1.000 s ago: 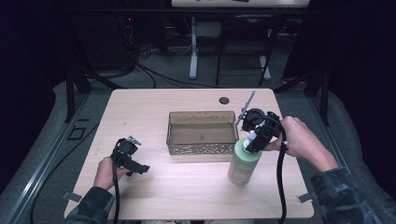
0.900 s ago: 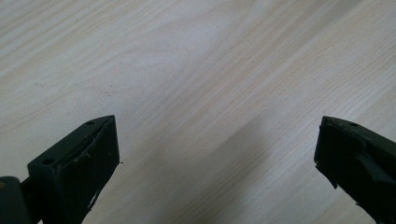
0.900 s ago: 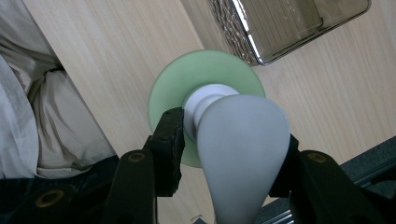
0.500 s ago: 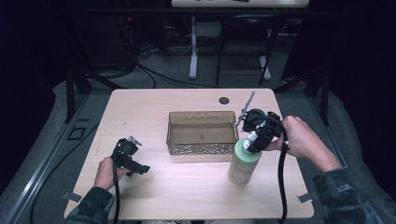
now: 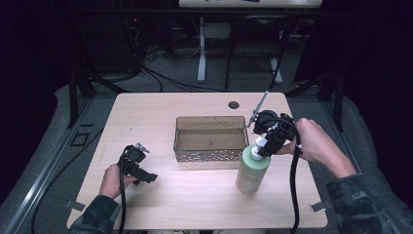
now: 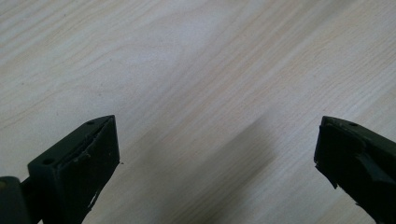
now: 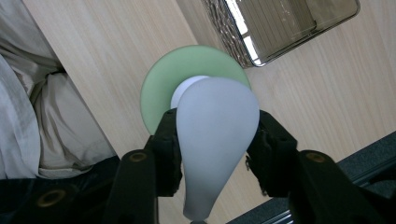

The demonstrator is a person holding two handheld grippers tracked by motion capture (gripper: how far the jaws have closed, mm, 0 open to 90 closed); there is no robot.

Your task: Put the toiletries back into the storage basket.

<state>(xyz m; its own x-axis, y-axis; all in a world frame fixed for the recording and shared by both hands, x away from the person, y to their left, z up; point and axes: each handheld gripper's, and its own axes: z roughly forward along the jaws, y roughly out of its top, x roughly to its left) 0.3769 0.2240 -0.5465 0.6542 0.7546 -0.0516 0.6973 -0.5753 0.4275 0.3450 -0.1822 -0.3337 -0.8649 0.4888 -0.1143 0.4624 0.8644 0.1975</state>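
Right tool (image 7: 212, 154) jaws are closed on the white pump top (image 7: 215, 140) of the green bottle (image 5: 253, 170), so it can be lifted. The bottle is stood on the desk (image 5: 160, 109) just beside the basket (image 5: 210, 139). Left tool (image 5: 137, 165) is held wide open and empty, out of the way.

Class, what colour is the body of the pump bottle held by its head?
Pale green bottle, with a white pump head; clearest in the right gripper view.
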